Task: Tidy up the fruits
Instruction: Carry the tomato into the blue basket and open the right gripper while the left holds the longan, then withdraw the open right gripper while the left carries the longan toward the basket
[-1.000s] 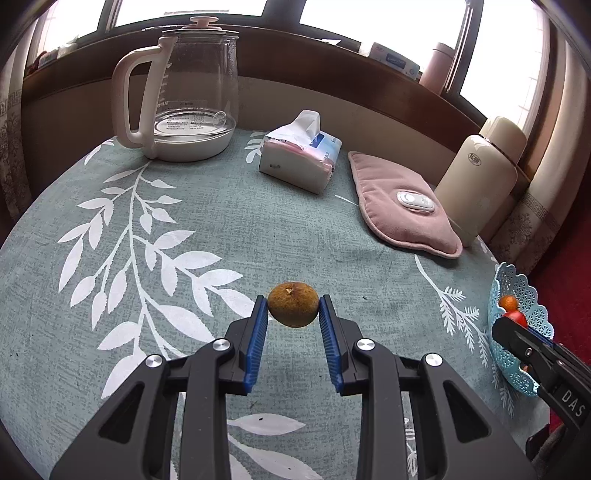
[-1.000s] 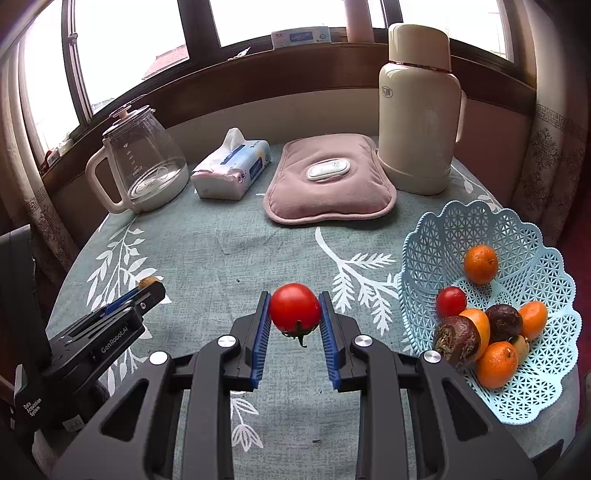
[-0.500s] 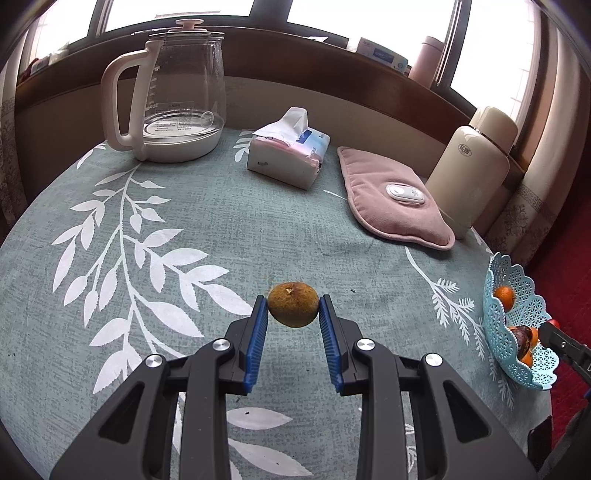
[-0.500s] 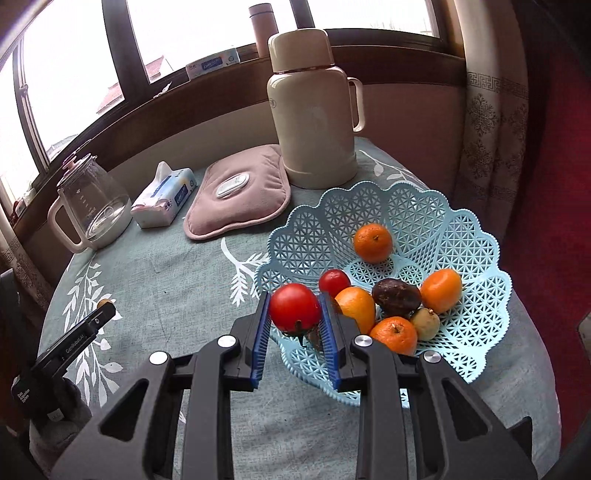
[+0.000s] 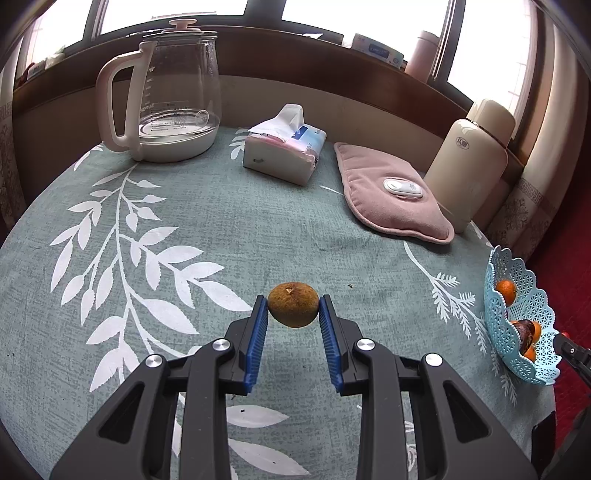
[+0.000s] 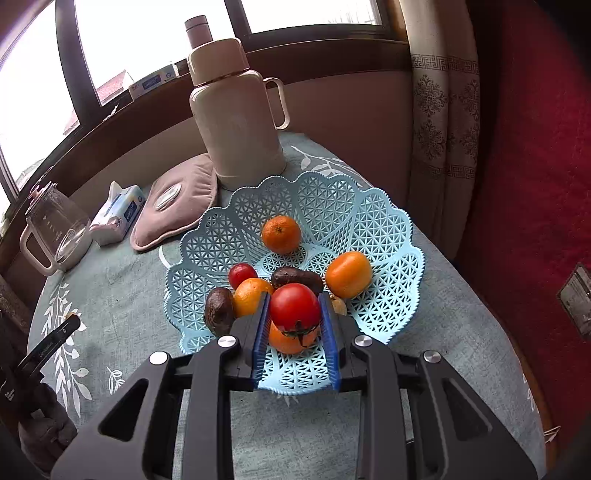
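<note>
Right gripper (image 6: 294,314) clamps a glossy red tomato (image 6: 294,308) (stem down) — left gripper (image 5: 293,308) pinches a rough brown fruit (image 5: 293,304).

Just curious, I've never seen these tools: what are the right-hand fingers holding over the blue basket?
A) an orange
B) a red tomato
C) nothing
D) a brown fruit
B: the right gripper clamps a red tomato above the blue basket.

Soft daylight, sharp fisheye views

Light pours in from the far windows (image 5: 177,11), which are blown out to white; the table (image 5: 207,229) is evenly lit with faint shadows. Both views are crisp, without motion blur, bending strongly and darkening toward the rounded corners.
</note>
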The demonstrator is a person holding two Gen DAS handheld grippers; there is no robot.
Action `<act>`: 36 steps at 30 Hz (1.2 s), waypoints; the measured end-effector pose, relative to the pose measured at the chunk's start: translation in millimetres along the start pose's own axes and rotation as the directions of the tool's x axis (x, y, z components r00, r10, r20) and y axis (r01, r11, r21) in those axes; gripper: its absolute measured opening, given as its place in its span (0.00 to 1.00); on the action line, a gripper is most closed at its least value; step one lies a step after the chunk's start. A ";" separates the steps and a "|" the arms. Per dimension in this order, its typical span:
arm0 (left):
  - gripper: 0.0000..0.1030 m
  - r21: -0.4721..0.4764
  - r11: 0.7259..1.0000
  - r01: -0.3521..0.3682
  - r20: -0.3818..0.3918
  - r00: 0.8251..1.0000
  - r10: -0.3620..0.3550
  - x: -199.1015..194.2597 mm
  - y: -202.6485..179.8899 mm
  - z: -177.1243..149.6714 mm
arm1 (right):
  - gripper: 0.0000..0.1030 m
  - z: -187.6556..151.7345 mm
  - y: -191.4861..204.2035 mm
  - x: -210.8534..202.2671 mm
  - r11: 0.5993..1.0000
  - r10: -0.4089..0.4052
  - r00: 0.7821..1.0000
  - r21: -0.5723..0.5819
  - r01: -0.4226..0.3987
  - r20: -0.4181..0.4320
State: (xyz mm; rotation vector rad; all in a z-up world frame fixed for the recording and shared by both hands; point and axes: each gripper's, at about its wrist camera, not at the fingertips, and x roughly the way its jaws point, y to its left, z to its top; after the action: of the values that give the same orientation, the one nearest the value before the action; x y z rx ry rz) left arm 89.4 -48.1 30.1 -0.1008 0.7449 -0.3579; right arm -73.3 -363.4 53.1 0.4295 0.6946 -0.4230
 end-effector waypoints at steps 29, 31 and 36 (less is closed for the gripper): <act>0.28 0.021 1.000 0.010 0.008 1.000 -0.010 -0.8 -6.3 -2.3 | 0.53 -8.6 -30.5 -18.3 0.995 -0.023 0.998 0.102 0.017 0.056; 0.28 0.030 0.999 0.020 0.011 1.000 -0.020 -1.9 -8.8 -2.6 | 0.54 -12.6 -34.6 -21.5 0.993 -0.028 0.998 0.113 0.021 0.061; 0.28 0.066 0.996 0.061 0.017 0.998 -0.063 -7.6 -20.5 -4.3 | 0.57 -30.3 -45.4 -28.7 0.989 -0.010 0.998 0.149 0.001 0.055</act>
State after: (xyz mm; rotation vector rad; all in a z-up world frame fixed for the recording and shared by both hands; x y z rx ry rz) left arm 75.5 -64.3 36.2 -0.0655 0.7113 -0.4397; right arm -131.7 -379.2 41.2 0.5545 0.6121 -0.4923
